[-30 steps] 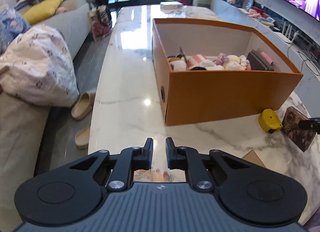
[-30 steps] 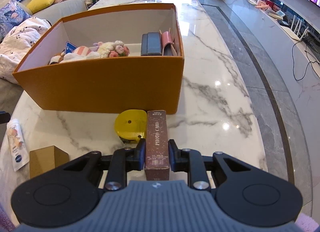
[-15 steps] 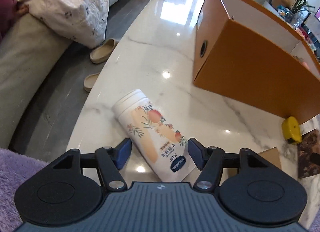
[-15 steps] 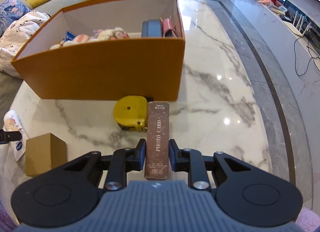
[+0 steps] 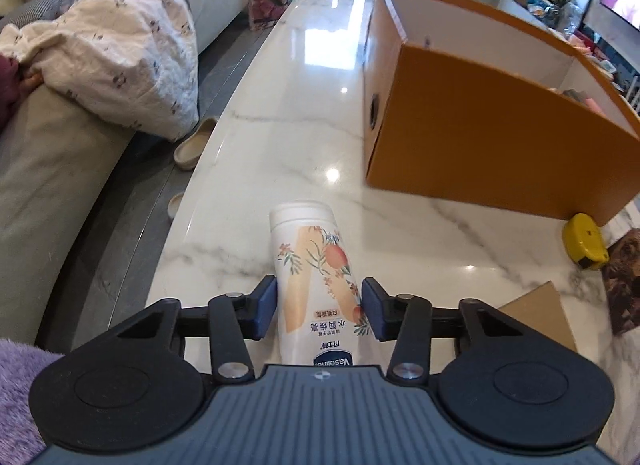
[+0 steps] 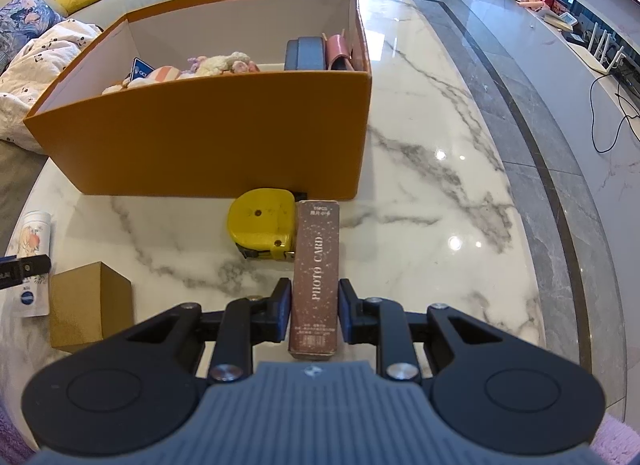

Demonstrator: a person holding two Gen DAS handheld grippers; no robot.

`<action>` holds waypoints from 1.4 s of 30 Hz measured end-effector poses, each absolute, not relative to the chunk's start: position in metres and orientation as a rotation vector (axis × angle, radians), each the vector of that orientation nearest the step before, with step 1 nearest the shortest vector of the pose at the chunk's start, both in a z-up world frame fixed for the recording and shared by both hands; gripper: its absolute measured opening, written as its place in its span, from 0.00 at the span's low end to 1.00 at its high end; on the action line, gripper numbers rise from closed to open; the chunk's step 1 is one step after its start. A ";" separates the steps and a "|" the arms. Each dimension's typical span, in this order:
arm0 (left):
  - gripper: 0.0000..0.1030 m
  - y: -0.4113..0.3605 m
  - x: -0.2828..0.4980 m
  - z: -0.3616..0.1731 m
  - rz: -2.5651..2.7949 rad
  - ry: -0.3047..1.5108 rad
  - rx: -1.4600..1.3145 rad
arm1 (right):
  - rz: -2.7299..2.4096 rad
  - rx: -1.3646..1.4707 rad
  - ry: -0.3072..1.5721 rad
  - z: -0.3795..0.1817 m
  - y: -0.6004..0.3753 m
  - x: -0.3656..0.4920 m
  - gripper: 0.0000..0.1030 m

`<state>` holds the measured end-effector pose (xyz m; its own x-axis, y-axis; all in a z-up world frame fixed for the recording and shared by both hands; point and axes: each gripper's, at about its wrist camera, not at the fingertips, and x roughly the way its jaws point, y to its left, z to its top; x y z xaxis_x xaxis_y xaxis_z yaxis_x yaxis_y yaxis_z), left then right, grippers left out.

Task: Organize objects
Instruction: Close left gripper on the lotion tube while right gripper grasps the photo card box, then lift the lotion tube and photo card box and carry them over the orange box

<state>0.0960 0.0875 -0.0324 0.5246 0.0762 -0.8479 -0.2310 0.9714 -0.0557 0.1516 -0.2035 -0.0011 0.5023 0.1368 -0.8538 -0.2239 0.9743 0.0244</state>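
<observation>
A white Vaseline lotion tube (image 5: 316, 277) with a peach print lies on the marble table, cap pointing away. My left gripper (image 5: 320, 311) straddles it, jaws open with small gaps on each side. The tube also shows in the right wrist view (image 6: 32, 249). My right gripper (image 6: 314, 309) is shut on a brown "PHOTO CARD" box (image 6: 316, 265), held on edge just in front of the orange storage box (image 6: 208, 137), which holds soft toys and wallets.
A yellow tape measure (image 6: 262, 229) lies against the orange box, left of the card box. A small brown cardboard box (image 6: 86, 305) stands between the two grippers. The table's left edge drops to a sofa (image 5: 60, 153) and slippers (image 5: 196, 143).
My left gripper opened, dropped toward the lotion tube and lined up along it, its jaws now closer around it. My right gripper kept hold of the card box and drew slightly back.
</observation>
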 end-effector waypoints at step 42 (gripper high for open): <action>0.20 0.020 0.137 0.113 -0.247 0.677 -0.176 | 0.242 -0.066 1.056 0.005 -0.211 0.155 0.24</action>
<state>0.1369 0.0199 0.1132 0.7519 -0.2820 -0.5959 0.1682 0.9560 -0.2402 0.1548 -0.2110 0.0053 0.4688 0.1662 -0.8675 -0.2289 0.9714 0.0623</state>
